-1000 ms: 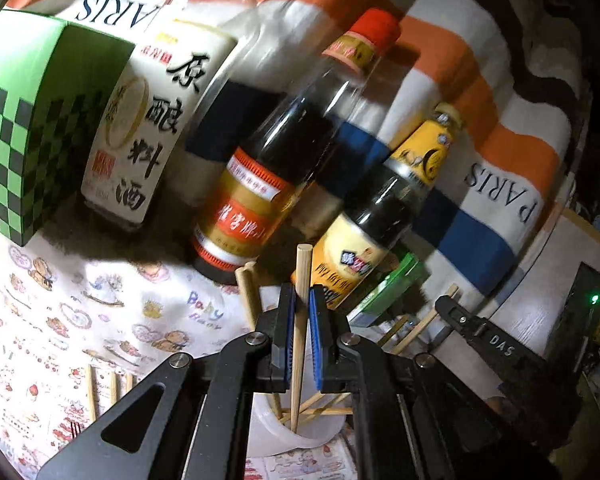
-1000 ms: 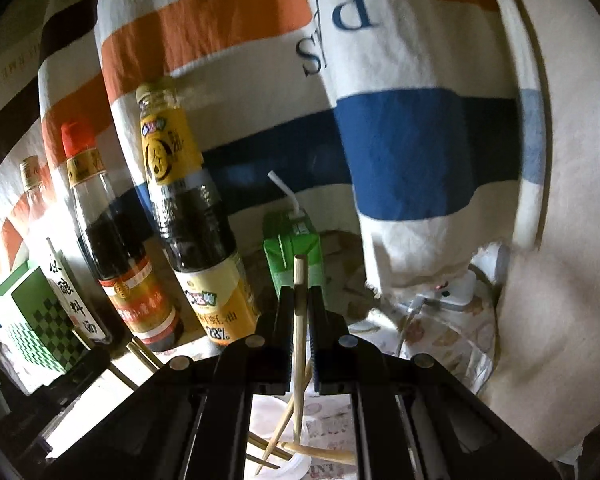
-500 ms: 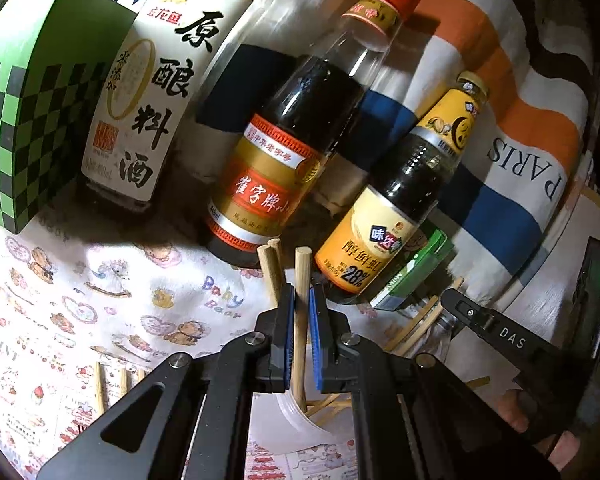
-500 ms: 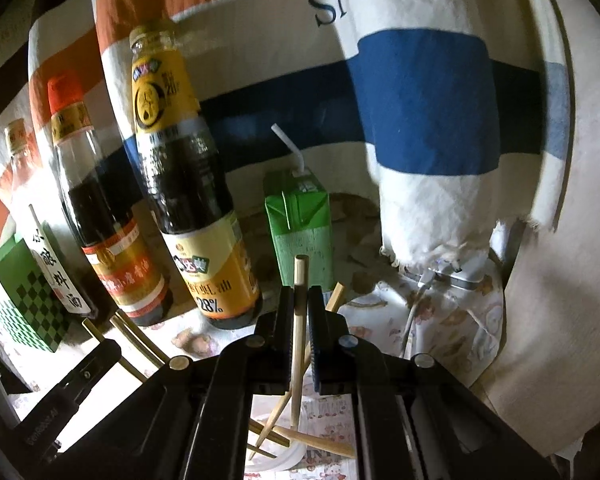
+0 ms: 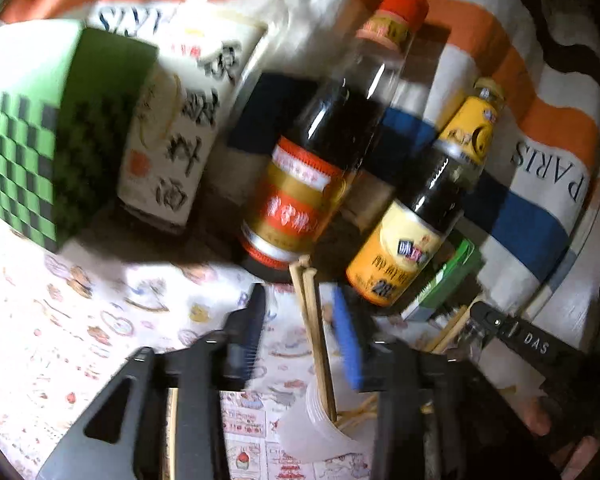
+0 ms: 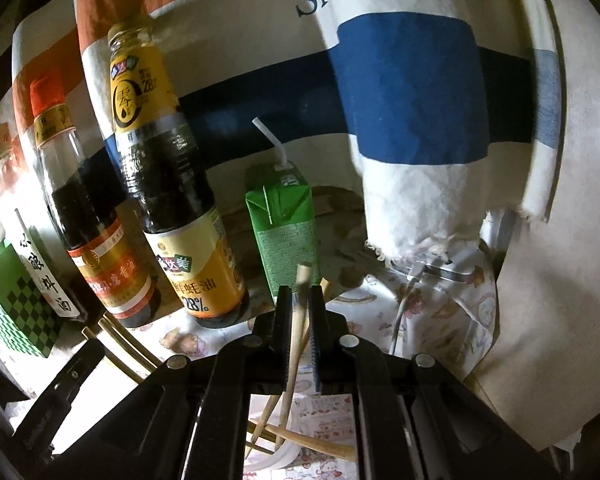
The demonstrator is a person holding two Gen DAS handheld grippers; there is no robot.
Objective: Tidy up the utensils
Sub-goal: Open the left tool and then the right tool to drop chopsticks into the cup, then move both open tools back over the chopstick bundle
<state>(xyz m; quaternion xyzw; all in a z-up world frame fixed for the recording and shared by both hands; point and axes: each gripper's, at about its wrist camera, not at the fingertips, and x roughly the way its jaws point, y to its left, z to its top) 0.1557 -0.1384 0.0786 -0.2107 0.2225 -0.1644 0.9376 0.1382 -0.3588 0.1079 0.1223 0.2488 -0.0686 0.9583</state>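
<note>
Here, nearest to us, our left tongs [image 5: 300, 340] are standing wide open, black finger on one side and blue-padded finger [image 5: 346, 344] on the other, touching nothing. Between them two wooden chopsticks [image 5: 314, 332] are leaning upright side by side, their lower ends sitting in a clear plastic cup [image 5: 320, 428] just below. More chopsticks are lying crossed inside that cup. The left view is blurring, so finer detail is escaping us.

Our right tongs [image 6: 300, 308] are sitting slightly parted around one chopstick [image 6: 296, 336], which is tilting between the fingers; we cannot tell whether they are pinching it. Its lower end is reaching down into the white cup [image 6: 276, 460], where other sticks are lying at angles.

A little farther out, the worktop [image 5: 80, 320] is wearing a cloth printed with cartoon pictures, and two more chopsticks [image 6: 124, 344] are lying on it beside the left tongs' arm.

Beyond that, a row is standing at the back: a green chequered box [image 5: 32, 140], a white-labelled bottle [image 5: 176, 132], a red-capped dark sauce bottle [image 5: 312, 172], a yellow-labelled sauce bottle [image 6: 168, 200] and a green juice carton [image 6: 284, 224] with a straw.

Farthest away, a striped cloth [image 6: 400, 88] in orange, white and blue is hanging behind everything.
</note>
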